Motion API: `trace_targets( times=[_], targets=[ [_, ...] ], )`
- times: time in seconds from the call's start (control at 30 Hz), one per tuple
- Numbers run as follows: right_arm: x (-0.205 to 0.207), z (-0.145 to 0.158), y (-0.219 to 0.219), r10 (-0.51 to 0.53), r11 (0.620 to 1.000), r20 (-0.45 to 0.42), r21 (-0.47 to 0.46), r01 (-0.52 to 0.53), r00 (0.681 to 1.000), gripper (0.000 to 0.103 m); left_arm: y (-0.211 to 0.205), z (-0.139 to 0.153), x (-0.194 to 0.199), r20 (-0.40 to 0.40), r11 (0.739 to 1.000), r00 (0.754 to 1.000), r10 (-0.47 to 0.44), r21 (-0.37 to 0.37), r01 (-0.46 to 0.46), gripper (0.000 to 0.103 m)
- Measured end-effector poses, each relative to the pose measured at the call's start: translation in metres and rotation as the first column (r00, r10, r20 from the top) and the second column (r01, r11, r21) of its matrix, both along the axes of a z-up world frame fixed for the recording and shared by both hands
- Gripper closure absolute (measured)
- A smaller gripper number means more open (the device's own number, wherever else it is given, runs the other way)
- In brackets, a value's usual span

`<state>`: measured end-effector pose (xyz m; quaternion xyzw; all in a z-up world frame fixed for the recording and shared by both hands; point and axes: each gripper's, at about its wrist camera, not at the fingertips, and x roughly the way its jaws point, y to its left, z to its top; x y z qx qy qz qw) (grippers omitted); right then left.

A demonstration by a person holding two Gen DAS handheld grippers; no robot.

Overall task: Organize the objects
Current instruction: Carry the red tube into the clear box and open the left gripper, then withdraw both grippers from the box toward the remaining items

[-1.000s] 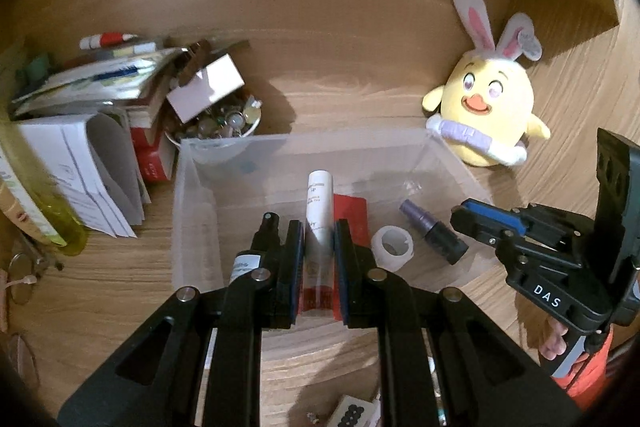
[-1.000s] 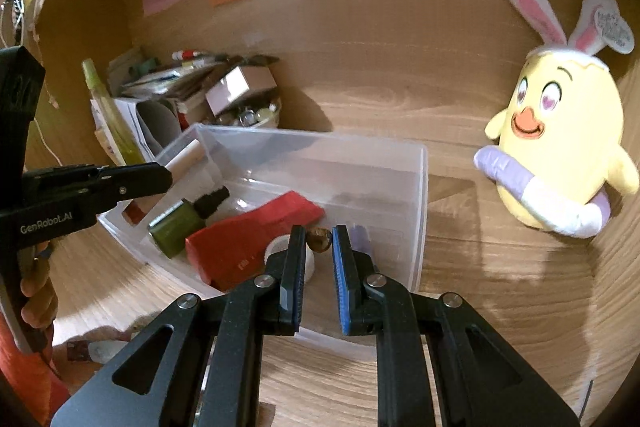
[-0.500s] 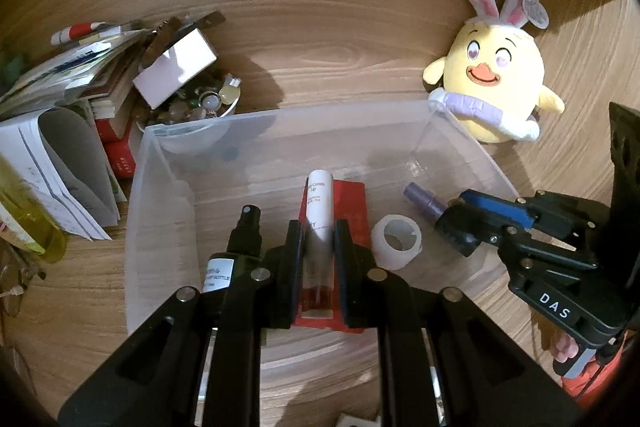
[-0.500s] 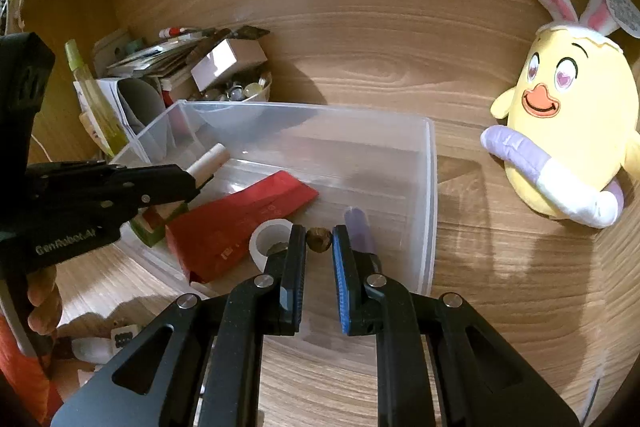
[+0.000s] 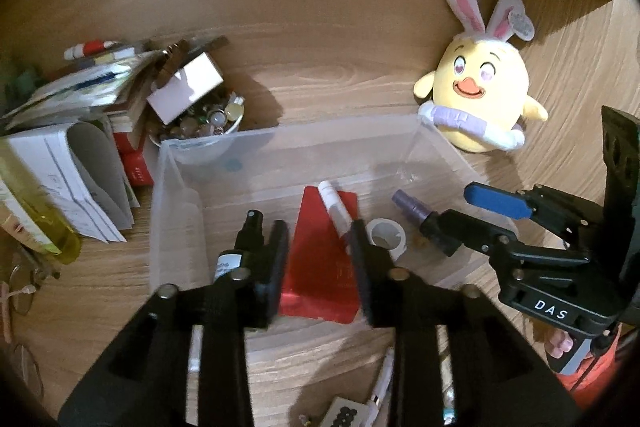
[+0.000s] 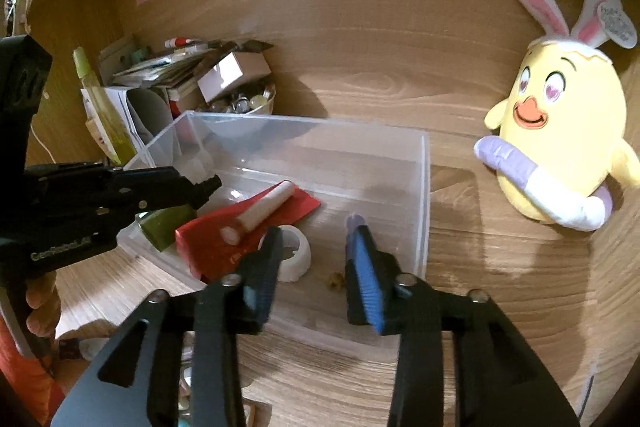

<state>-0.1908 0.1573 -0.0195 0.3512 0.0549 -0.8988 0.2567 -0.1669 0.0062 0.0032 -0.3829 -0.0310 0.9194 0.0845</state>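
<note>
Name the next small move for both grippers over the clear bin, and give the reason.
Probably lift both clear of the clear bin. The left gripper and right gripper have just been opening; neither pinches anything. The white tube lies on the red packet, and the small brown piece rests on the bin floor, so both look delivered.

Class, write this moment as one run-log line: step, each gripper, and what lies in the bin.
step: release into bin | left gripper: jaws just opening, tube dropped | right gripper: jaws just opening, empty | bin: tube, red packet, tape roll
</note>
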Motion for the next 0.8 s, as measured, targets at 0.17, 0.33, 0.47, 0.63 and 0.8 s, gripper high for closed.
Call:
trace_targets(
  times=[0.17, 0.33, 0.47, 0.63, 0.8],
  targets=[
    [0.006, 0.007, 0.003, -0.015, 1.0, -0.02, 0.002, 0.015, 1.0, 0.048, -0.003, 0.011, 0.014, -0.039, 1.0, 0.999, 0.01, -0.006, -0.011, 0.052],
    [0.016, 0.014, 0.008, -0.025, 1.0, -0.041, 0.001, 0.025, 0.999, 0.037, -0.008, 0.021, 0.031, -0.076, 0.999, 0.997, 0.028, -0.015, -0.03, 0.039],
    [0.028, 0.02, 0.012, -0.011, 1.0, -0.042, -0.019, 0.01, 0.999, 0.036, -0.012, 0.024, 0.044, -0.091, 0.999, 0.995, 0.046, -0.021, -0.048, 0.03],
    [0.048, 0.025, 0.014, 0.006, 1.0, -0.063, -0.019, -0.007, 0.998, 0.031, -0.014, 0.02, 0.06, -0.081, 0.998, 0.996, 0.048, -0.033, -0.051, 0.03],
    [0.065, 0.022, 0.012, 0.022, 1.0, -0.07, 0.0, -0.022, 0.997, 0.031, -0.019, 0.01, 0.073, -0.046, 0.997, 0.997, 0.057, -0.044, -0.059, 0.03]
  ],
)
